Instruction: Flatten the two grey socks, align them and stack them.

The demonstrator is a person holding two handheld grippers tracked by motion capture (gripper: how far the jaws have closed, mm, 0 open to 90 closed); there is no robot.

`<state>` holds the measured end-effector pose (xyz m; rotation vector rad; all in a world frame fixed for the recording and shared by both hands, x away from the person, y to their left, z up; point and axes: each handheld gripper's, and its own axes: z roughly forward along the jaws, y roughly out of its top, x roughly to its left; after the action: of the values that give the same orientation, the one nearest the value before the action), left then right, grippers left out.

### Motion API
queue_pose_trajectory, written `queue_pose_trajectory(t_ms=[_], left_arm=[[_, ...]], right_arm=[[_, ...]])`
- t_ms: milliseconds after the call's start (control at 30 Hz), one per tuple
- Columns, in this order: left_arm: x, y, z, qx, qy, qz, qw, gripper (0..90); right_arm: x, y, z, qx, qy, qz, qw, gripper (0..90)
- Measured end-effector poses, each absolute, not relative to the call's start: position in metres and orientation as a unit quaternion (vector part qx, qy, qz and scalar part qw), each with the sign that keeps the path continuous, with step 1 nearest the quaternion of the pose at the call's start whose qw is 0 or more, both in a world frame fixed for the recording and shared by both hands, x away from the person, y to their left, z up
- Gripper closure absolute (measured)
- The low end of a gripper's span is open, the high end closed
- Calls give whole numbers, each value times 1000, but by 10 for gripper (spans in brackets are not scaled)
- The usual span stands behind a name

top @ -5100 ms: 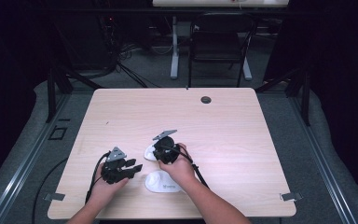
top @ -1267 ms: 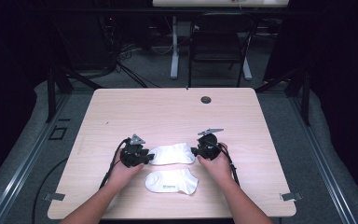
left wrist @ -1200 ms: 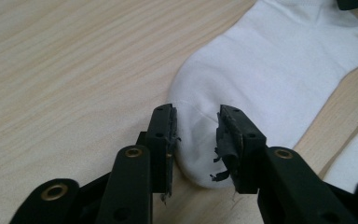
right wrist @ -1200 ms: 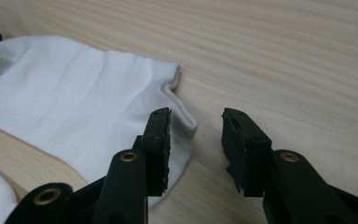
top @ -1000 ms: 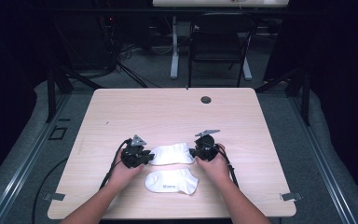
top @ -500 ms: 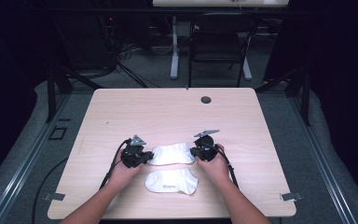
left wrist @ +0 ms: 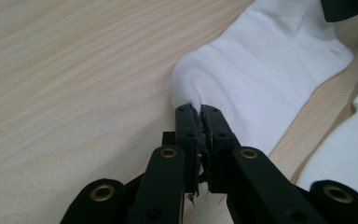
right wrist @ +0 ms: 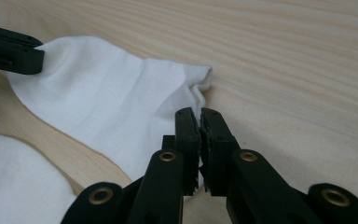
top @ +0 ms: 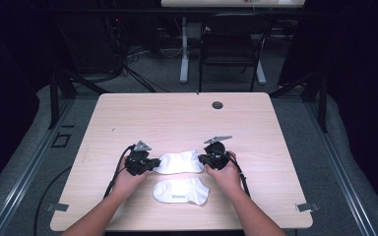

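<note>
From the high view, a person's two forearms came in from the near edge of the pale wooden table (top: pixel 177 118), each hand carrying a black gripper. The left gripper (top: pixel 153 164) sat at one end of a white sock (top: pixel 179 162) and the right gripper (top: pixel 203 160) at the other end, so the sock lay stretched flat between them, a little toward the near side of the tabletop. A second white sock (top: pixel 182 191) lay just beside it, closer to the person, touched by neither gripper. A small dark round fitting (top: pixel 217 104) sat well apart, near the far edge. In the left gripper view, the left gripper (left wrist: pixel 200 112) had just been closing, and its jaws were clenched on a puckered bit of the white sock's (left wrist: pixel 265 70) edge, the cloth bunched up at the tips. The second sock (left wrist: pixel 349 144) showed at the right side, with a strip of bare wood between the two. In the right gripper view, the right gripper (right wrist: pixel 199 114) had likewise just been closing and pinched a gathered fold of the same sock (right wrist: pixel 112 98), while the left gripper's black tip (right wrist: pixel 9 51) showed at the sock's far end.
</note>
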<state>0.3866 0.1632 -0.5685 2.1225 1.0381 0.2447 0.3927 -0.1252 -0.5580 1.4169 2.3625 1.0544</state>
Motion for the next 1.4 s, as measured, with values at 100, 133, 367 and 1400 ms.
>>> queue_pose_trajectory(t_ms=[100, 133, 367, 1400], left_arm=[[385, 164, -566, 829, 402, 98, 376, 866], [383, 164, -564, 829, 399, 101, 378, 866], [376, 164, -554, 831, 388, 102, 386, 865], [330, 177, -537, 826, 374, 76, 416, 864]], right_arm=[[392, -125, -555, 477, 796, 360, 96, 865], [390, -124, -552, 474, 797, 360, 97, 865], [385, -125, -542, 469, 795, 374, 96, 865], [335, -127, -523, 435, 811, 383, 82, 866]])
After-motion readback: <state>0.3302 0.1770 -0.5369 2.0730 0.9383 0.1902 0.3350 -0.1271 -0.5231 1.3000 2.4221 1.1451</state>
